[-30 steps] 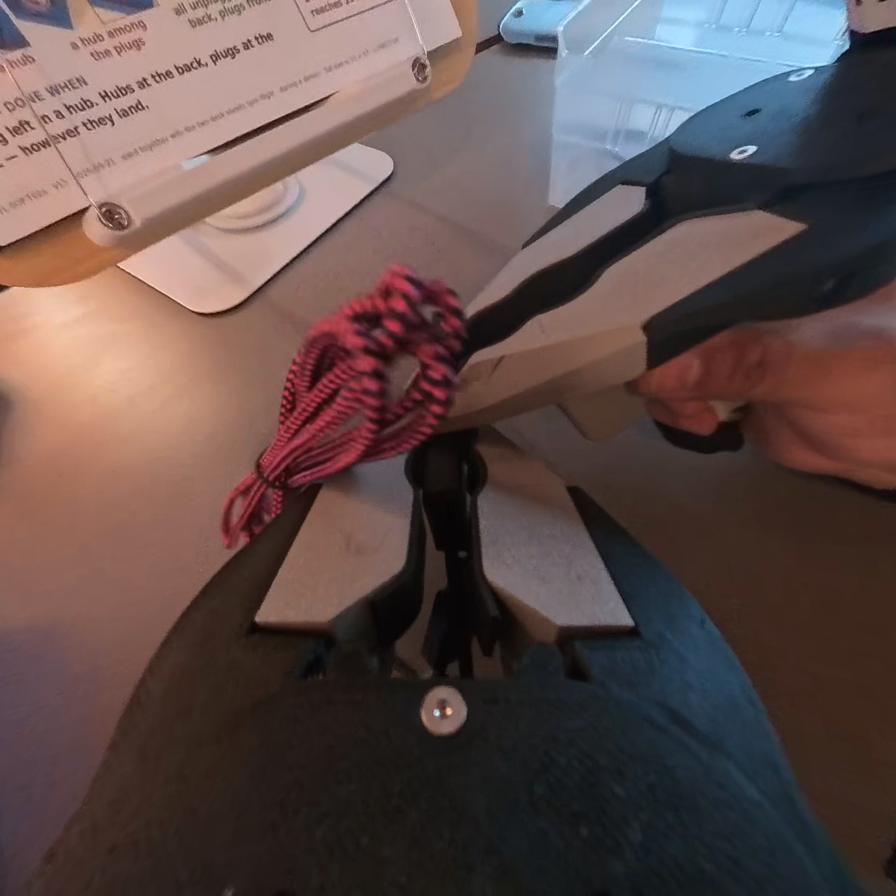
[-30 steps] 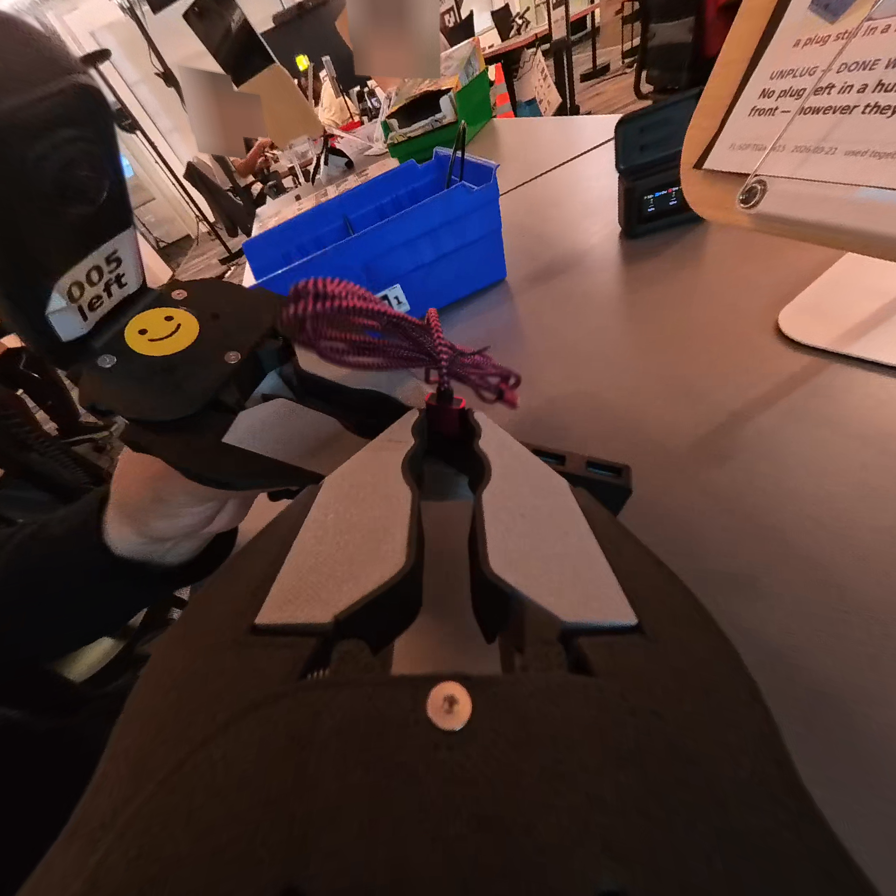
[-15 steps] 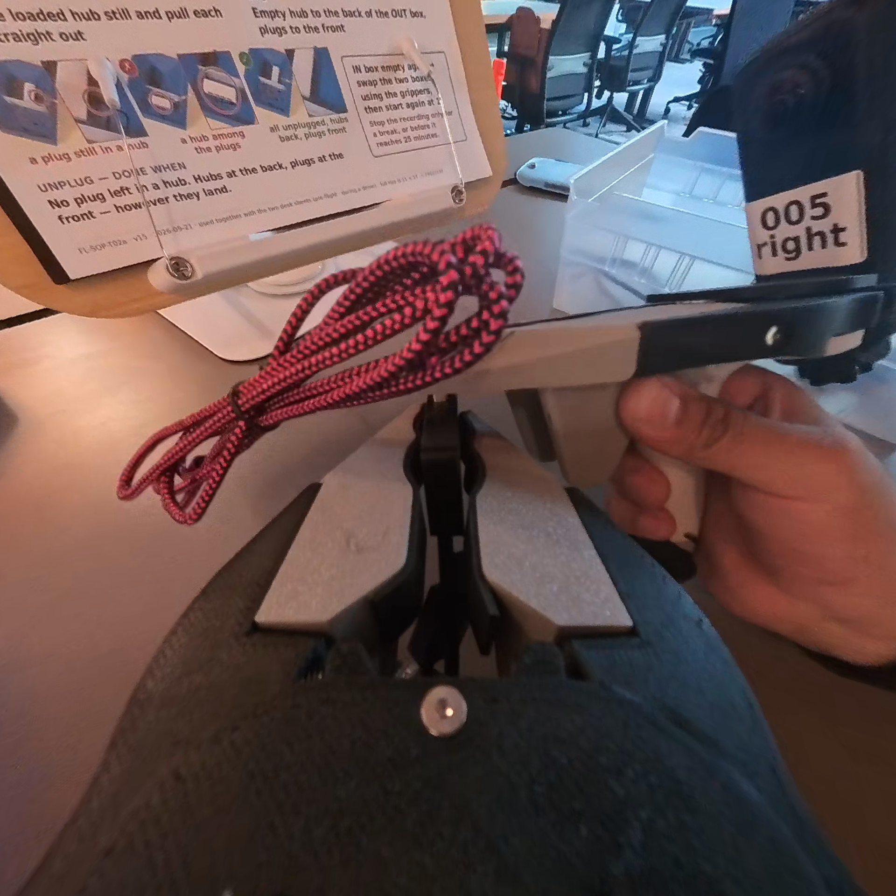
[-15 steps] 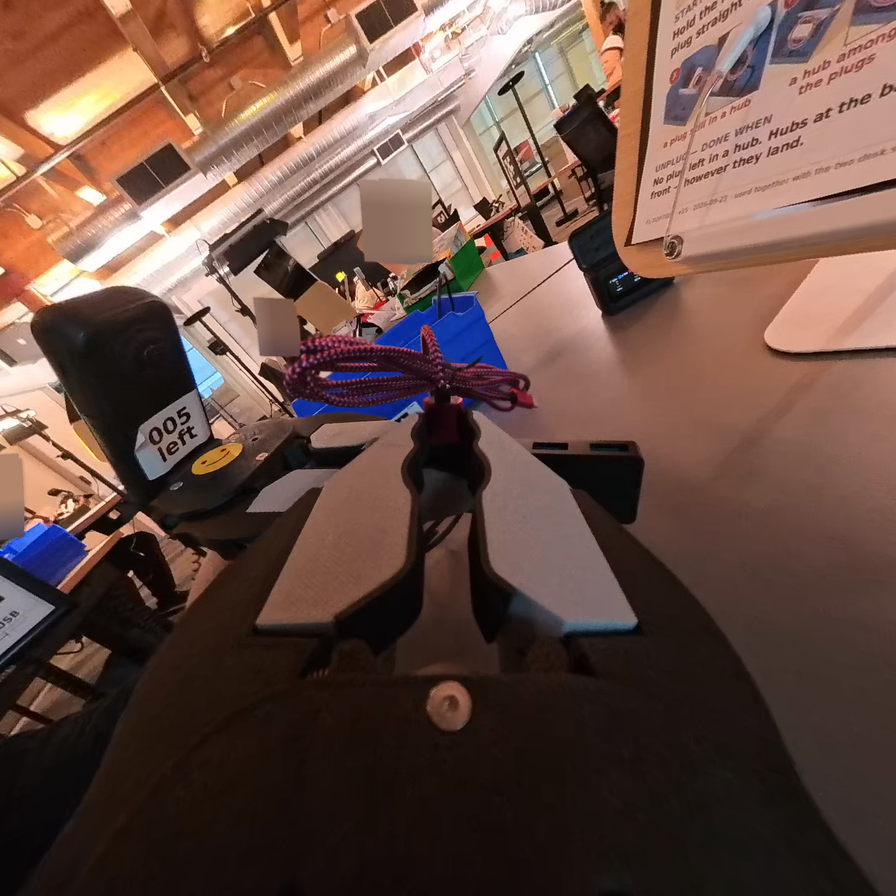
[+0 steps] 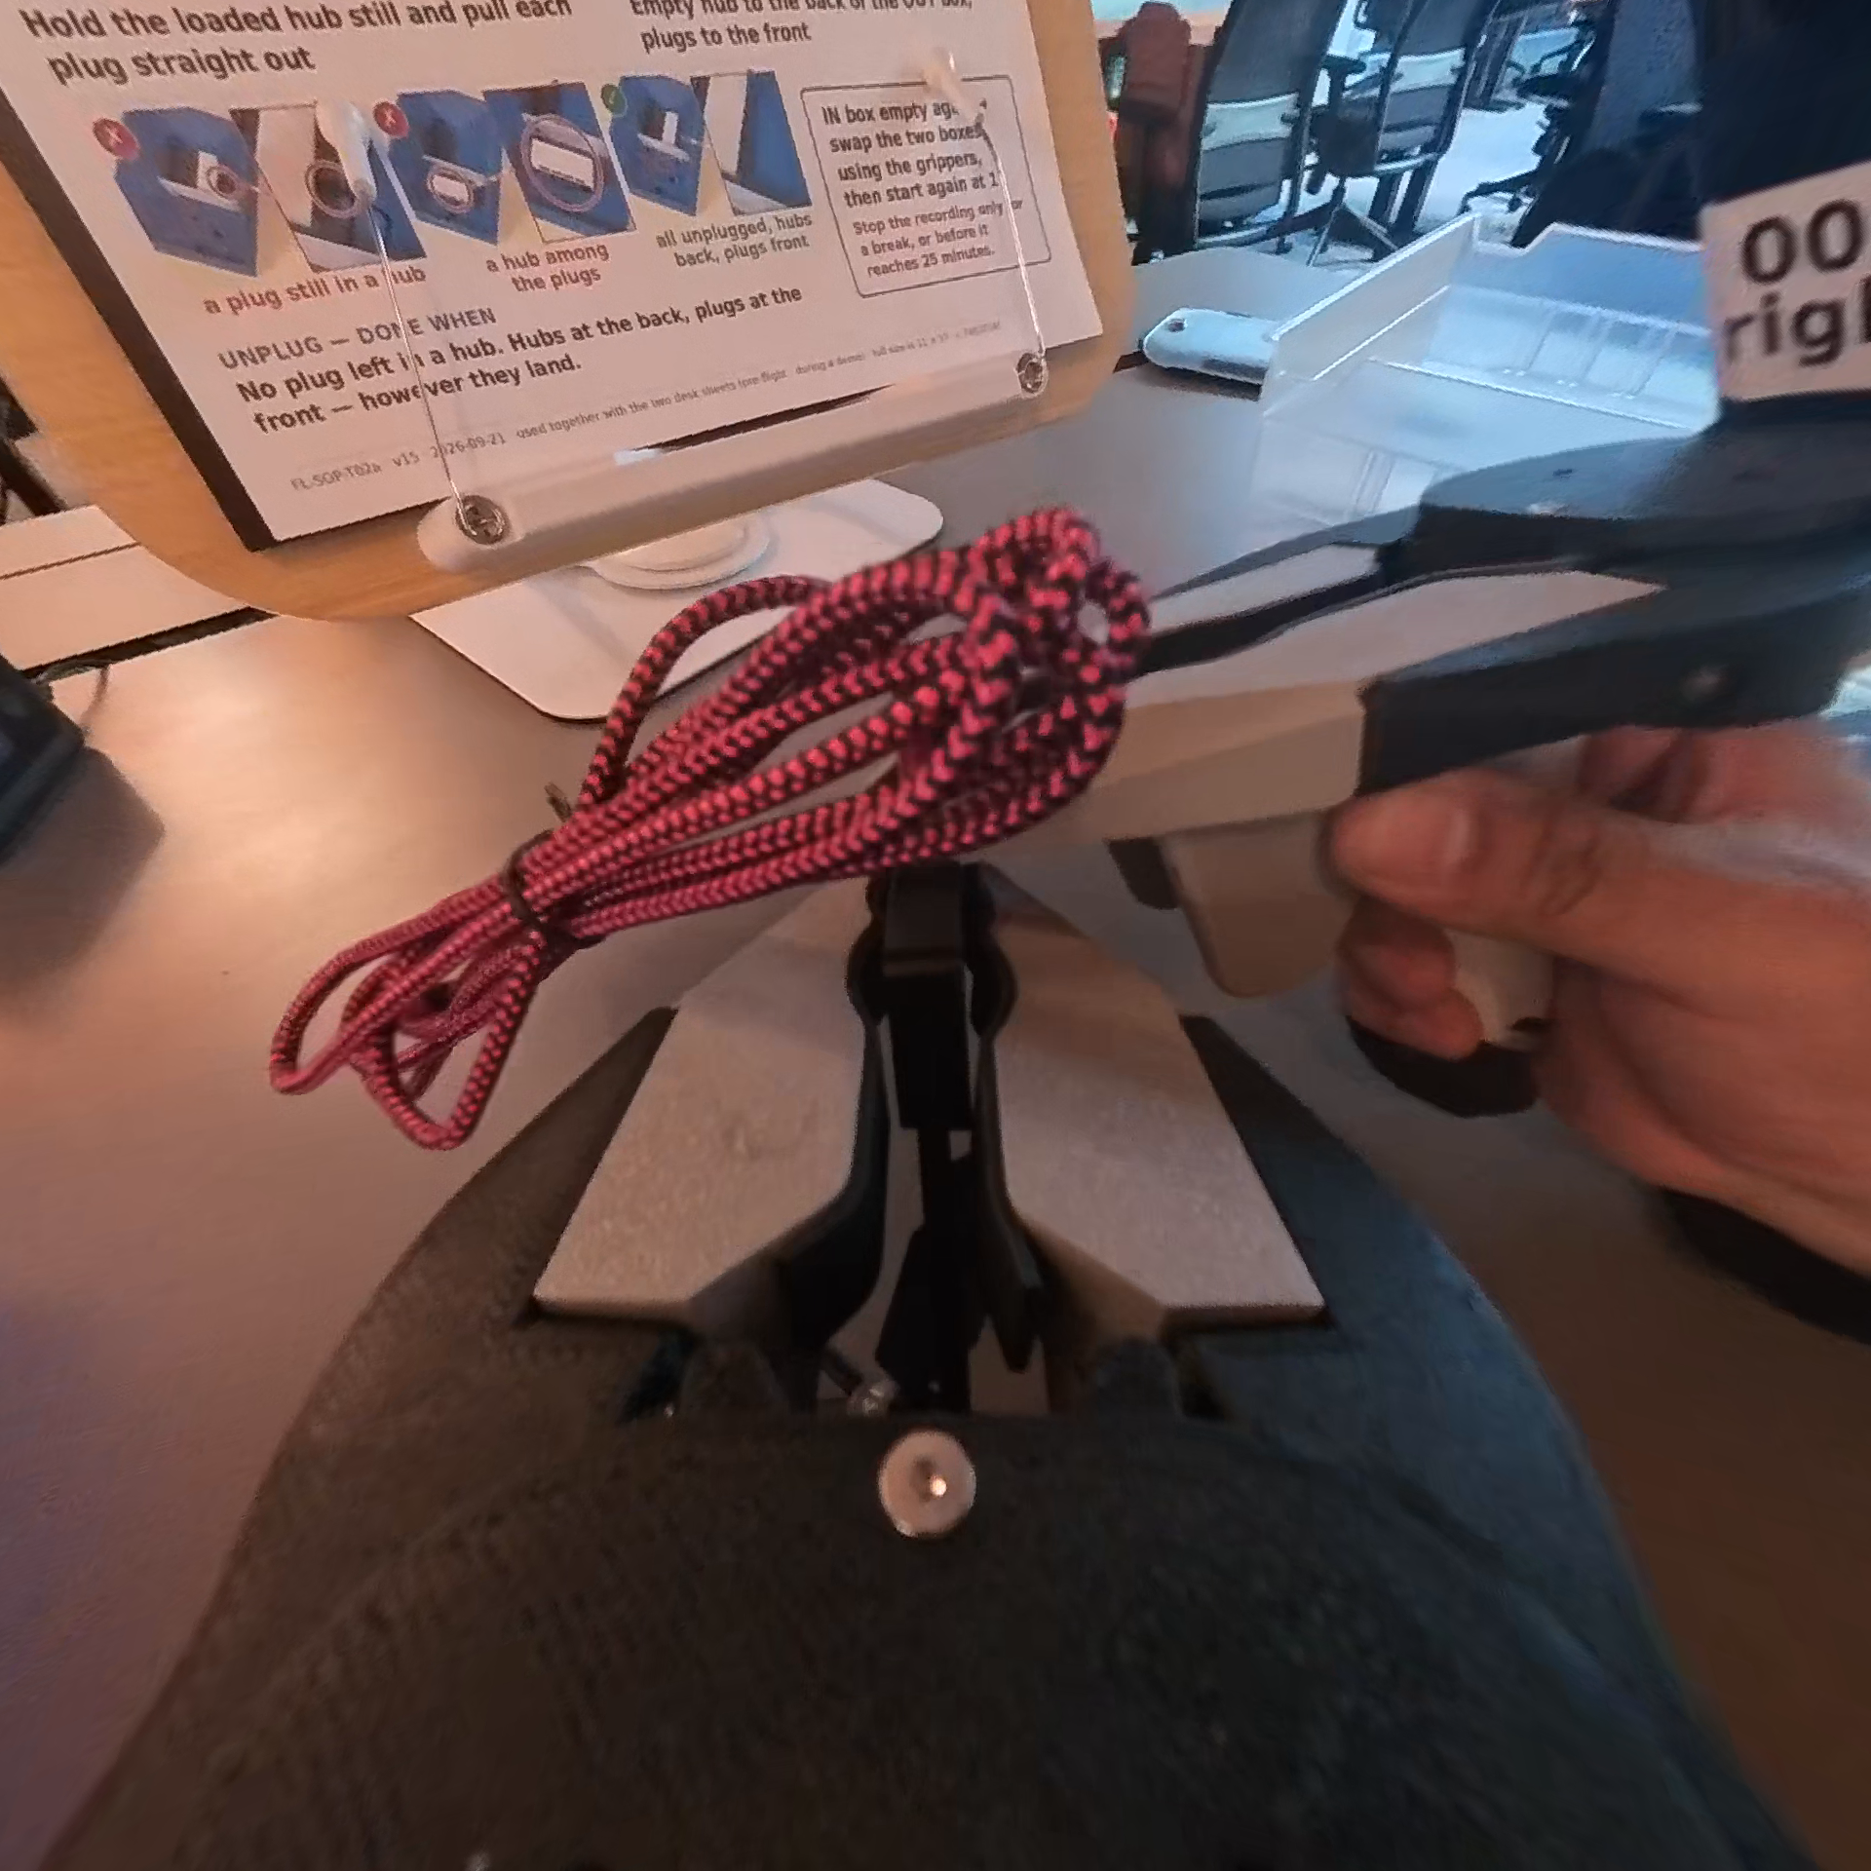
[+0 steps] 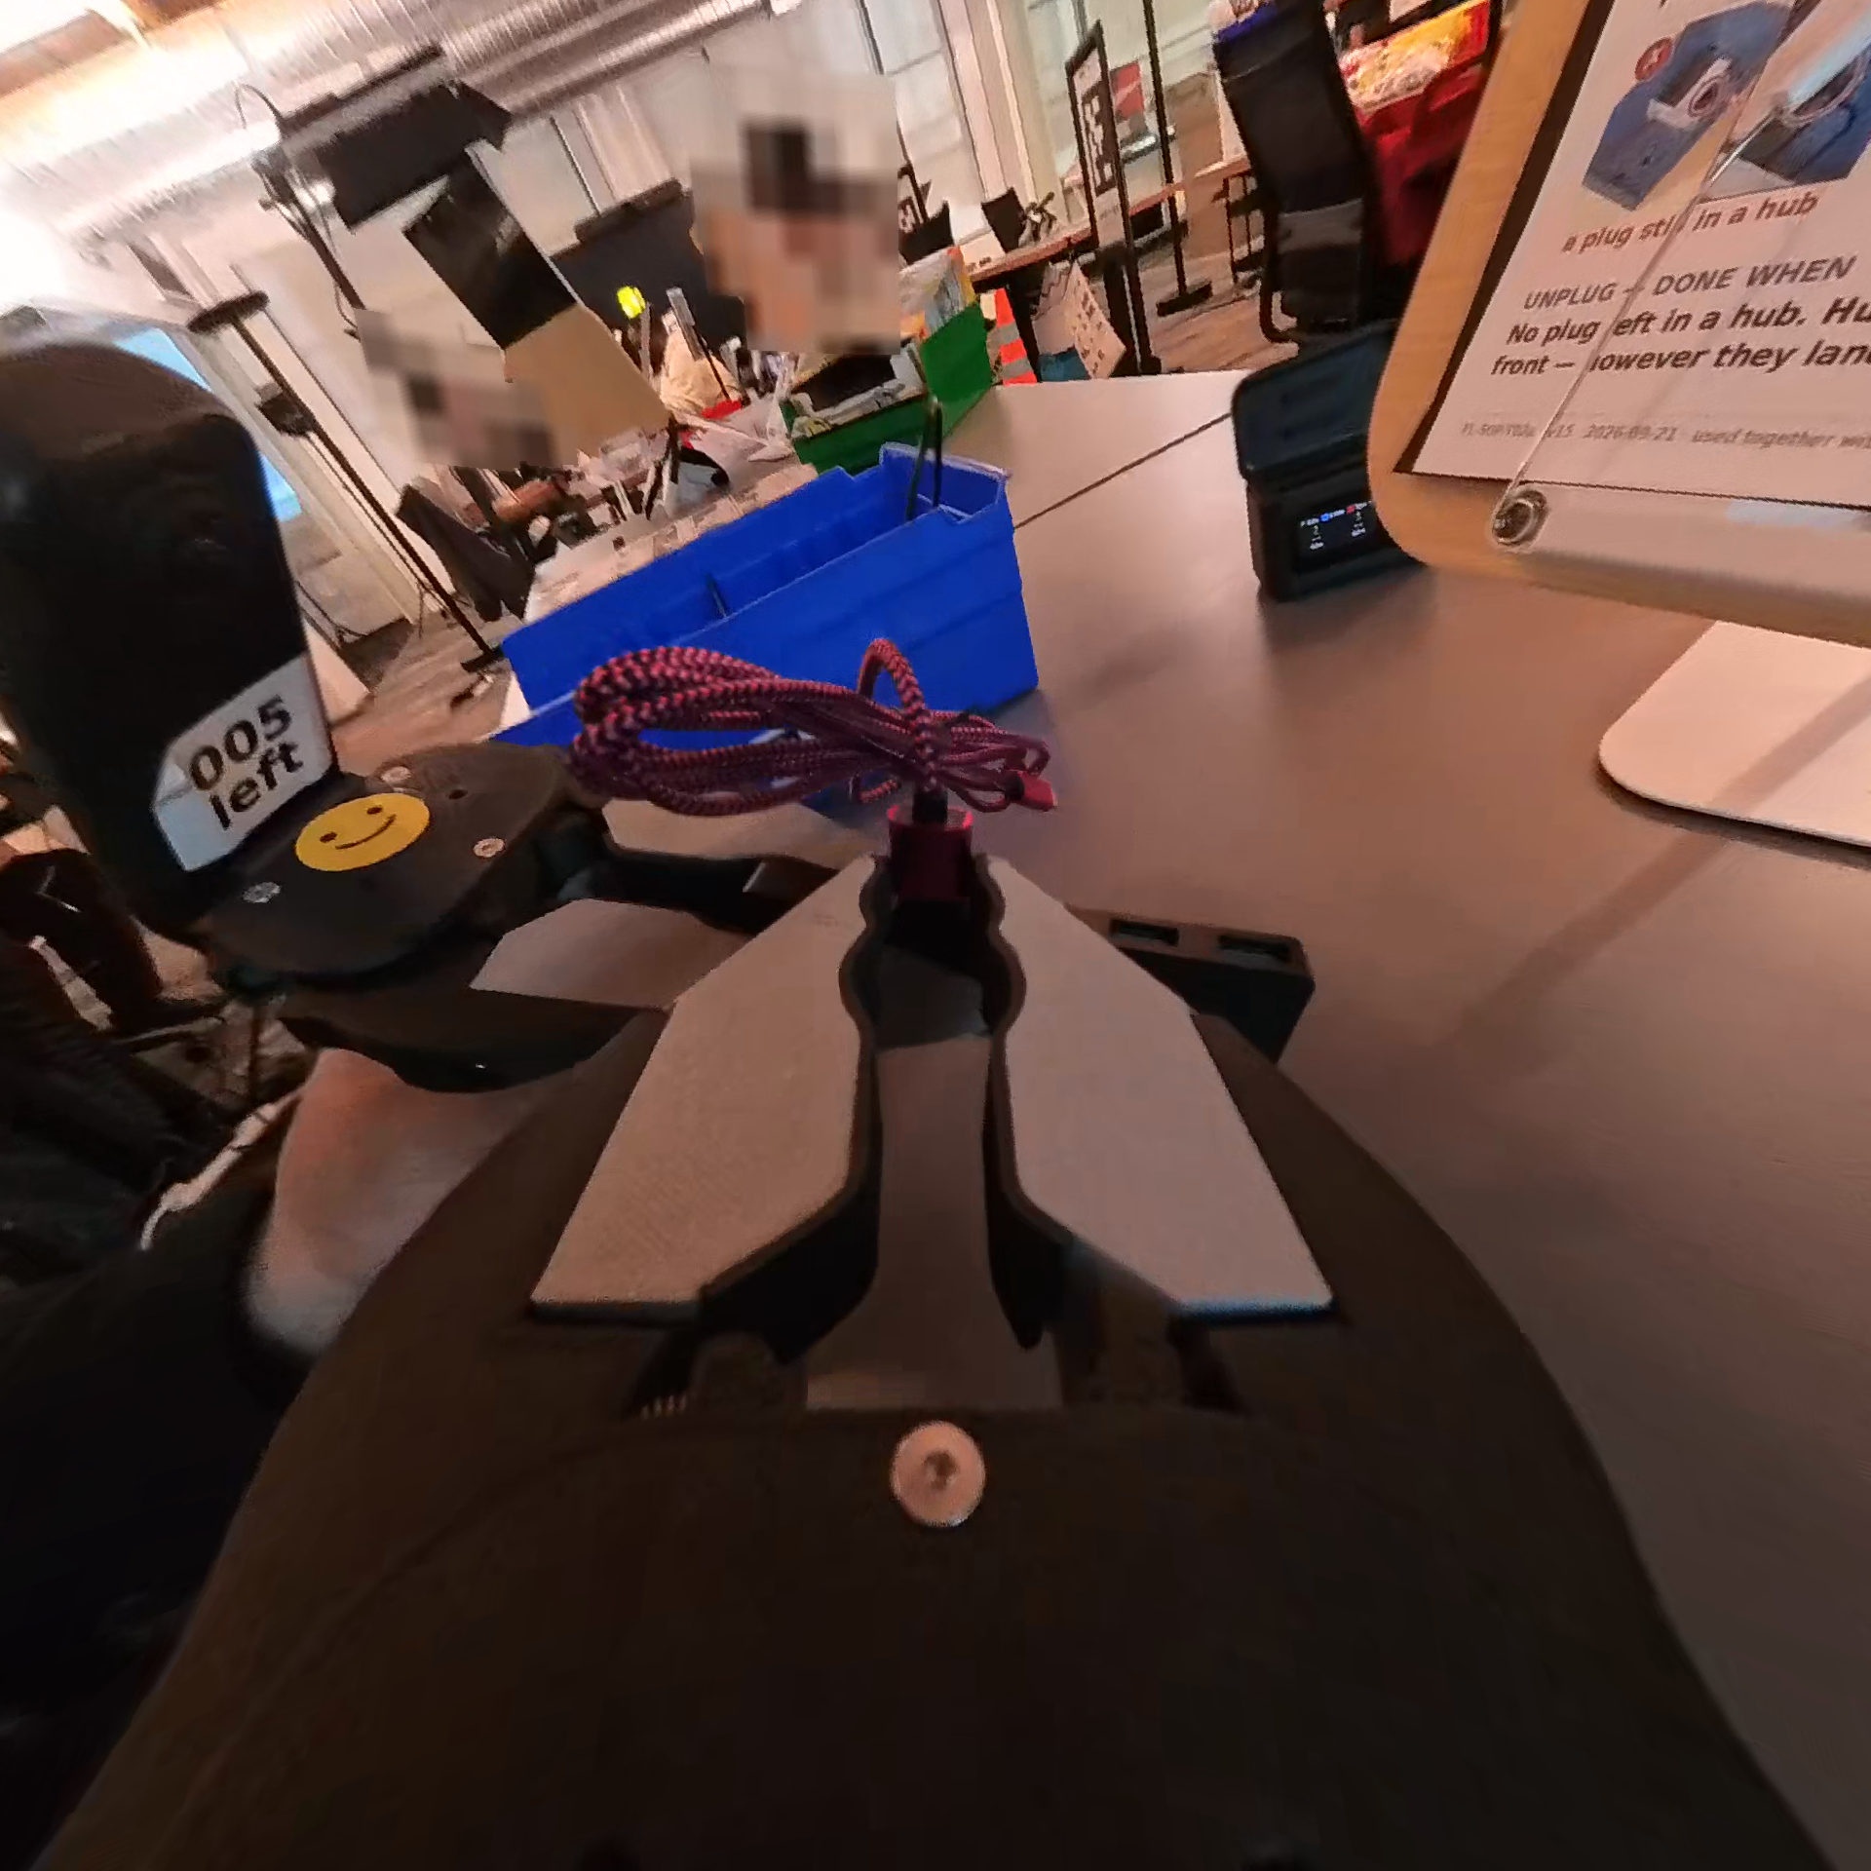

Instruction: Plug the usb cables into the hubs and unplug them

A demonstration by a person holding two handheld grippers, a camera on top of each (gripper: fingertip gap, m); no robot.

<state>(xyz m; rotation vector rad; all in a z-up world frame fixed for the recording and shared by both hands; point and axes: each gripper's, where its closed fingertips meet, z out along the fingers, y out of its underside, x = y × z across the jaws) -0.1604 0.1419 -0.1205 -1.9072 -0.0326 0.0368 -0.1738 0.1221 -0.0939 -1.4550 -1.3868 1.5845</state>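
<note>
Left gripper [image 5: 929, 937] pinching the black hub [image 6: 1230, 967] on edge, above the desk [image 5: 202, 1164]. Right gripper [image 6: 928, 891] clamped on the red plug [image 6: 928, 856] of the bundled pink-and-black cable [image 5: 810, 749] (plug at the hub, seating unclear).

A printed instruction sheet [image 5: 567, 233] with picture panels and lines of text sits clipped to a wooden board on a white stand. White labels with dark lettering are fixed to the camera housings of the left gripper [image 6: 926, 881] and the right gripper [image 5: 1139, 648]. A yellow smiley sticker [image 6: 361, 831] sits on the left gripper's body.
</note>
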